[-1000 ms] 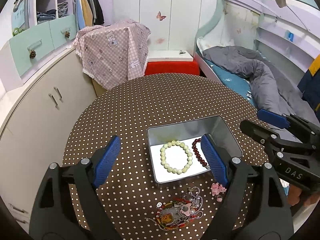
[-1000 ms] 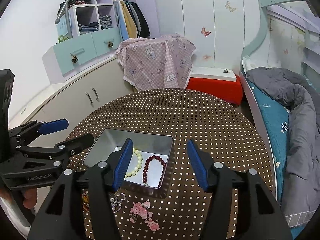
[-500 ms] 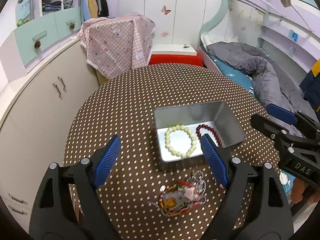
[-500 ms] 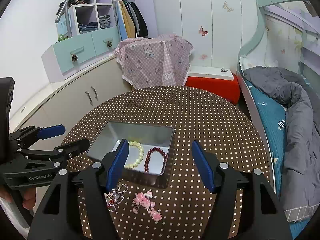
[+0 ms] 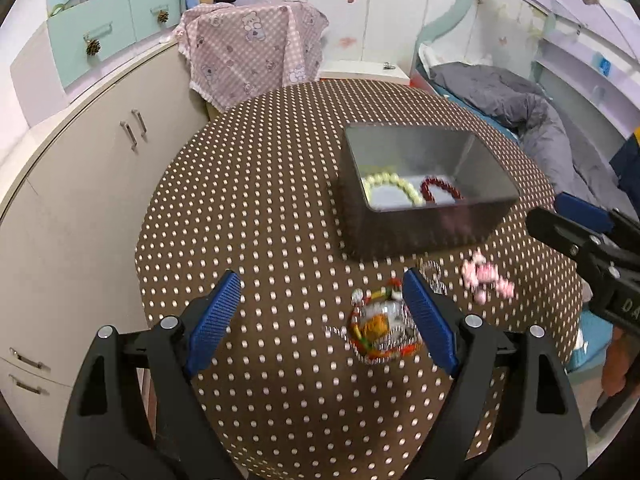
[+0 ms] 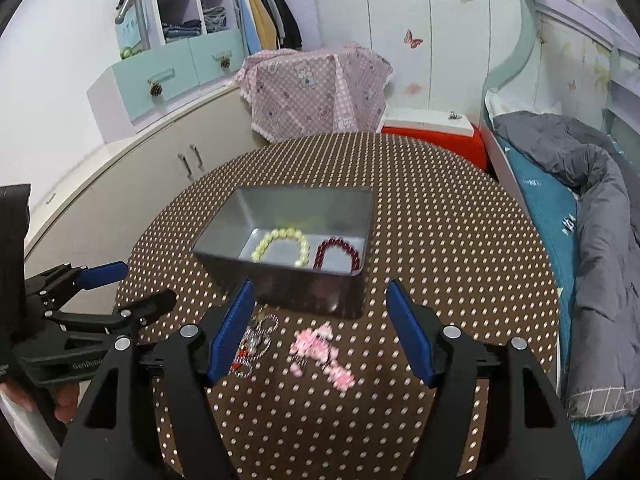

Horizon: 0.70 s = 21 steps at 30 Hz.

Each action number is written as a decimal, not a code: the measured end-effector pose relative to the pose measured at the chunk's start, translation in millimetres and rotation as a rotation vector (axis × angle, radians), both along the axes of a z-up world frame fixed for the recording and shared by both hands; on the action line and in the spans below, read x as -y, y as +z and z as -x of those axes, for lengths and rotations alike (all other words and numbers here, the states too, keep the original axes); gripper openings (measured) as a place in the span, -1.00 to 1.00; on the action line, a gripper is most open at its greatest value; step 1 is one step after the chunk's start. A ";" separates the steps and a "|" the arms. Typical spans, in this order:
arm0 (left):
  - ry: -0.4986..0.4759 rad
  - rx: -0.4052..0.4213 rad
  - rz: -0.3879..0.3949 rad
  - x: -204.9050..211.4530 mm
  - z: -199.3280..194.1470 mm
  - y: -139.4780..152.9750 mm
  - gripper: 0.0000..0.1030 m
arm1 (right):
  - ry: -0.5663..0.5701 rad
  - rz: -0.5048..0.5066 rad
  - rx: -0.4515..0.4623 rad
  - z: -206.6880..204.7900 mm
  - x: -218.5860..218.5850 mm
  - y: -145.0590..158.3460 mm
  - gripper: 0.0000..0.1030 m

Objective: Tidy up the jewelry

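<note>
Surface (image 6: pixel 440 220): brown, patterned all over with small white dots.
Tin (image 6: pixel 304 280): plain grey metal, paler inside.
Bracelet of pale yellow-green beads (image 6: pixel 282 245), laid in the tin.
Bracelet of dark red beads (image 6: pixel 336 254), laid beside it.
Pink trinket (image 6: pixel 320 350), blurred, seen on the dotted cloth.
Tangle of red, orange and silver pieces (image 5: pixel 380 326), blurred.
Left tool (image 5: pixel 320 320): black frame, blue ribbed pads.
Right tool (image 6: pixel 320 330): black frame, blue pads.
Draped cloth (image 6: pixel 316 90): pink check, printed with bears.
Drawers (image 6: pixel 172 76): mint green.
Quilt (image 6: pixel 600 240): grey, over a teal sheet.
Wall: white, marked with butterflies.
</note>
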<state>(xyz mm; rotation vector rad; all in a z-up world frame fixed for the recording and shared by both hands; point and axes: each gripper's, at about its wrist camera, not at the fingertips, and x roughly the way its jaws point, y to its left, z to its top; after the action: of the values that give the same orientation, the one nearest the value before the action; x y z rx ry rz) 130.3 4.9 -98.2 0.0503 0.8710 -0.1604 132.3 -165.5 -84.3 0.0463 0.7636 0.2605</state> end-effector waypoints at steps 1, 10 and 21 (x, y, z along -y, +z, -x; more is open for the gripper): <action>-0.011 -0.001 0.004 0.8 3.2 -1.9 0.58 | 0.004 0.001 -0.009 1.1 -2.0 -2.9 0.26; -0.107 -0.007 0.035 11.3 15.2 -22.1 -0.30 | 0.009 0.000 -0.065 4.6 -9.9 -18.2 0.26; -0.147 -0.077 0.070 20.4 3.5 -41.1 -0.33 | -0.001 0.000 -0.095 2.8 -8.3 -26.4 0.26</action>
<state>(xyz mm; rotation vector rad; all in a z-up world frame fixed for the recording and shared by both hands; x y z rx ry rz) 126.8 -15.5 -139.3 0.0435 0.9380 -0.3321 129.5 -157.3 -110.7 0.0593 0.8576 0.2586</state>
